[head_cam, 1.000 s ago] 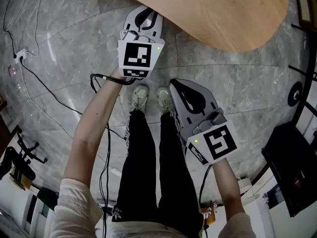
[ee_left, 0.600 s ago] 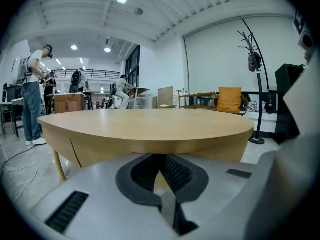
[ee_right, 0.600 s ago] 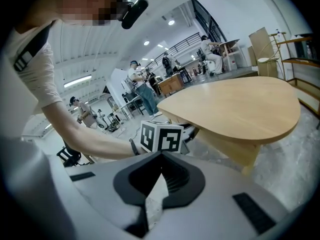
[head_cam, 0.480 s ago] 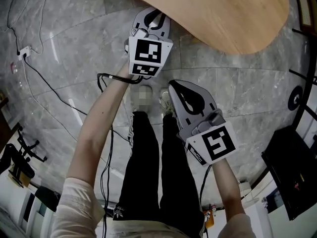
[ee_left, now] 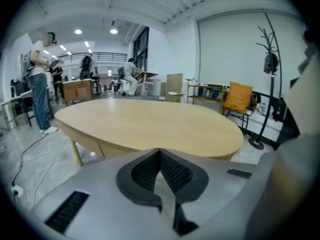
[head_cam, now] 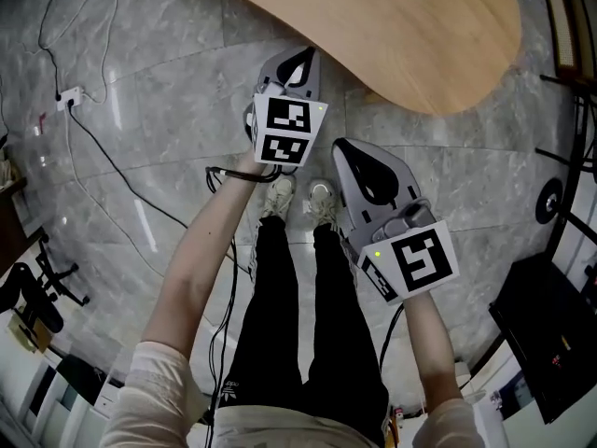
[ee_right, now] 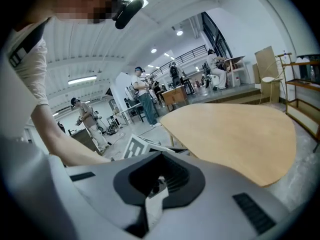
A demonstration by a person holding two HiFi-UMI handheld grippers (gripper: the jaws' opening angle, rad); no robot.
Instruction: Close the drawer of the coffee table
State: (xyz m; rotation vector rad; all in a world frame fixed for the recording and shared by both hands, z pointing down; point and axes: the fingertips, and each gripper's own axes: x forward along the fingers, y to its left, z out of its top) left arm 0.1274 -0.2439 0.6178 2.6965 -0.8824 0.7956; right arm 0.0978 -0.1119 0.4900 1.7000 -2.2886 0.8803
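Both tools pressed together, held at the near edge of the coffee table.

The left tool [head_cam: 304, 56] has its jaws closed on nothing, and its tip sits just at the near rim of the coffee table [head_cam: 392, 26], whose oval wooden surface spreads out ahead of it. The right tool [head_cam: 343, 147], also closed and holding nothing, hangs closer to the person and short of that rim, with the surface ahead and to its right. Under the rim, the drawer cannot be told apart in either gripper view.
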